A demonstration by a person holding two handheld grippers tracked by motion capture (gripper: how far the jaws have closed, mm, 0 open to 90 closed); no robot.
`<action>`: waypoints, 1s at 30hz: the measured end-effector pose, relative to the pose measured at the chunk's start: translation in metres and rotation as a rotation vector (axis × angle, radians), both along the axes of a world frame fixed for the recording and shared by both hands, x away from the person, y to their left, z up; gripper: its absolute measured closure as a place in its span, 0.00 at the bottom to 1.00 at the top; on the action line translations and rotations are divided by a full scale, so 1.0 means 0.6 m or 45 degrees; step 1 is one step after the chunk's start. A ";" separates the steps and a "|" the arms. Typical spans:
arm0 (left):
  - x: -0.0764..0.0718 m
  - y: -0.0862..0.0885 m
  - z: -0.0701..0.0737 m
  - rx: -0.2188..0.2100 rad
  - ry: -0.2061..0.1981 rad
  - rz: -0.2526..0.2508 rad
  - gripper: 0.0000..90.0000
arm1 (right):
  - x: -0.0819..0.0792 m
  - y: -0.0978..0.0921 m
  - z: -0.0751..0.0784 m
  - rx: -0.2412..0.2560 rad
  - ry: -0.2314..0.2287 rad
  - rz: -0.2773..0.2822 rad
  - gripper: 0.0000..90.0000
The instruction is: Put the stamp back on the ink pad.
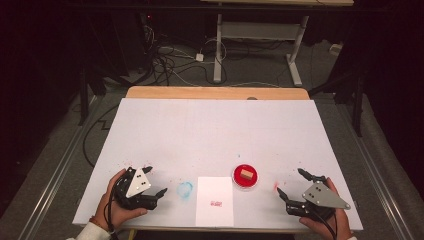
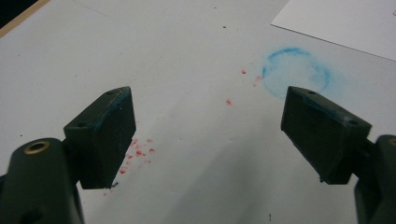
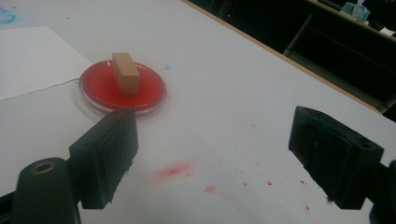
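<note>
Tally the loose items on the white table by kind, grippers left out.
Wooden block: 1, standing in the dish
Red ink dish: 1
Paper sheet: 1, with a small red mark
Total: 3

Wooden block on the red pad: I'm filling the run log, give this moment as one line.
wooden block: upright on red ink pad | paper sheet: left of pad | left tool: open, empty | right tool: open, empty
</note>
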State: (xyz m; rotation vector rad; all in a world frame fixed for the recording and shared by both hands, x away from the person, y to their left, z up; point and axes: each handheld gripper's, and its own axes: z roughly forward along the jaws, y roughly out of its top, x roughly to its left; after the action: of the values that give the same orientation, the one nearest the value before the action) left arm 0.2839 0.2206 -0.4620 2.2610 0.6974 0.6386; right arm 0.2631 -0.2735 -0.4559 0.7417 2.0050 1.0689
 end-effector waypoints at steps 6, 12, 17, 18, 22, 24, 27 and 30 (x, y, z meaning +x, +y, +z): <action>0.000 -0.002 -0.001 0.002 0.002 0.005 0.19 | 0.000 0.000 0.002 0.010 -0.012 0.005 0.18; 0.000 -0.001 -0.002 0.009 0.009 0.006 0.19 | 0.001 0.001 0.002 0.013 -0.013 0.012 0.18; 0.000 0.001 -0.003 0.006 0.009 0.014 0.19 | 0.002 0.003 0.003 0.013 -0.016 0.015 0.18; 0.000 0.001 -0.003 0.005 0.010 0.015 0.19 | 0.002 0.003 0.004 0.014 -0.016 0.013 0.18; 0.000 0.003 -0.003 0.010 0.012 0.021 0.19 | 0.005 0.004 0.003 0.013 -0.019 0.017 0.18; 0.000 0.003 -0.003 0.011 0.012 0.024 0.19 | 0.006 0.005 0.003 0.007 -0.020 0.020 0.18; 0.001 0.001 -0.002 0.014 0.012 0.026 0.19 | 0.006 0.003 0.003 0.004 -0.022 0.022 0.18; 0.003 -0.001 -0.004 0.018 0.017 0.022 0.19 | 0.006 0.001 0.003 0.006 -0.023 0.021 0.18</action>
State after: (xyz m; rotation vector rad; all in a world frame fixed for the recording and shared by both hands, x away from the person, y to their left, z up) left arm 0.2859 0.2202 -0.4641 2.2759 0.7221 0.6394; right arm 0.2668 -0.2729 -0.4539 0.7169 1.9966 1.0866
